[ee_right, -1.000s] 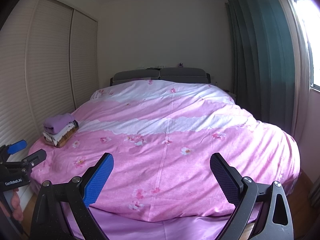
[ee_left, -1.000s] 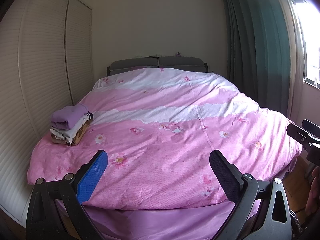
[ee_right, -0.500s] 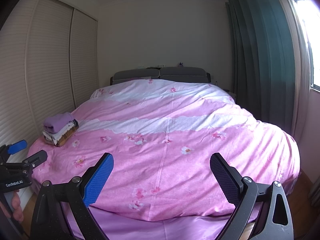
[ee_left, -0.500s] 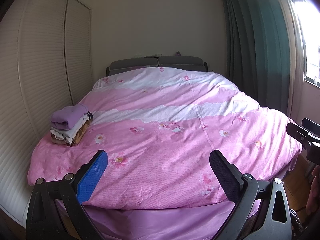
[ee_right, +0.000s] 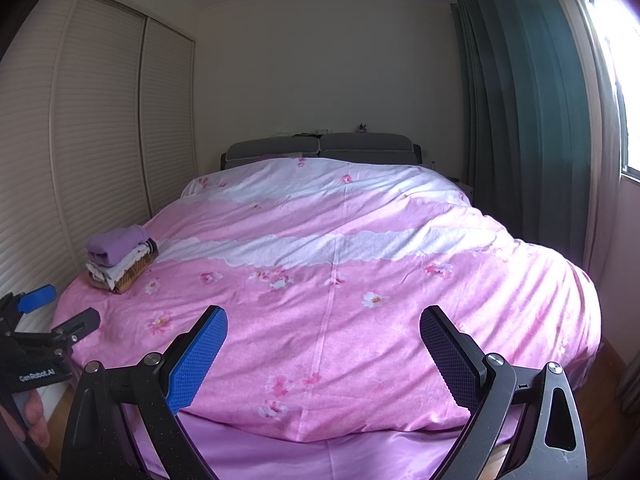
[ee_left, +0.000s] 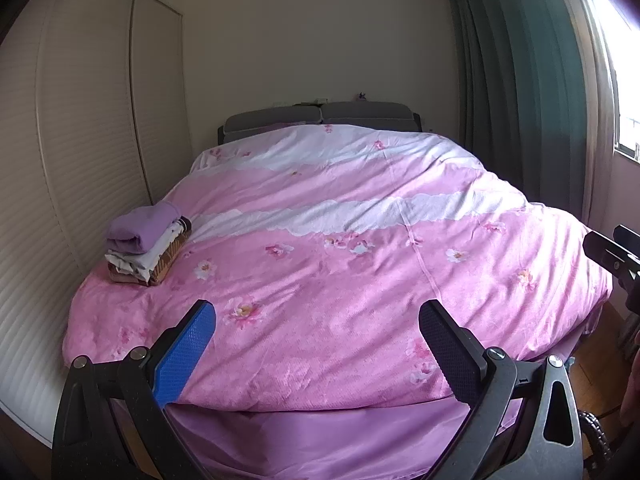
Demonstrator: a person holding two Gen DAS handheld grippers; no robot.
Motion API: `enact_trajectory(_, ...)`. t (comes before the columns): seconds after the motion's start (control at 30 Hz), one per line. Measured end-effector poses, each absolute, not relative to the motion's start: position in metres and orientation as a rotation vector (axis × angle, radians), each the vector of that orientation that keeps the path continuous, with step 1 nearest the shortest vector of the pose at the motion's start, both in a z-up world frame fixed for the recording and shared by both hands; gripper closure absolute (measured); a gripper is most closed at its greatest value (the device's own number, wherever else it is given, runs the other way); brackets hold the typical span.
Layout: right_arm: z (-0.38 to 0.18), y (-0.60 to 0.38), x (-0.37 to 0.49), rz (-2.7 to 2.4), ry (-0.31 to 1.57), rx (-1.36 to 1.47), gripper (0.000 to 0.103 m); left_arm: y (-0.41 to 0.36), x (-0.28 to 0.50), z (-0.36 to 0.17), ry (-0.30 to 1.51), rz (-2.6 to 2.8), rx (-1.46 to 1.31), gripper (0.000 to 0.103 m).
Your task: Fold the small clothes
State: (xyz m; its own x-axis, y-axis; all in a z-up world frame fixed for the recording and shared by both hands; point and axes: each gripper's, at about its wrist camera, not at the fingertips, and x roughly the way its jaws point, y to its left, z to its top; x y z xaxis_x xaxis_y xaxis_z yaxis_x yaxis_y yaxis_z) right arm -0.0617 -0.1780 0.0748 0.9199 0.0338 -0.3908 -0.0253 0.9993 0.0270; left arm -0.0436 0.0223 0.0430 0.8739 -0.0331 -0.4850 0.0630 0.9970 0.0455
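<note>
Two grippers hover at the foot of a bed: the left gripper (ee_left: 316,344) and right gripper (ee_right: 322,350), fingers spread, holding nothing. On the pink floral duvet (ee_left: 360,280), far left, one basket (ee_left: 168,266) holds one stack of folded clothes (ee_left: 140,240), purple on top.

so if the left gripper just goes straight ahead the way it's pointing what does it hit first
Probably the pink duvet on the bed. The left gripper has its jaws open and empty, aimed at the duvet's near part. The stack of folded clothes lies well left of that line.

Folded clothes stack (ee_left: 146,246) on bed (ee_left: 360,280), left edge; wardrobe (ee_left: 80,160) beside.
</note>
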Motion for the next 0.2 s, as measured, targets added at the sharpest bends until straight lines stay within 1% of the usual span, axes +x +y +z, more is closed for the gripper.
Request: enact_trajectory(0.2, 0.0743, -0.1793, -0.0615, 0.032, 0.403, 0.021, 0.005, 0.0219, -0.0440, 0.0401, 0.494, -0.045, 0.065, 0.000)
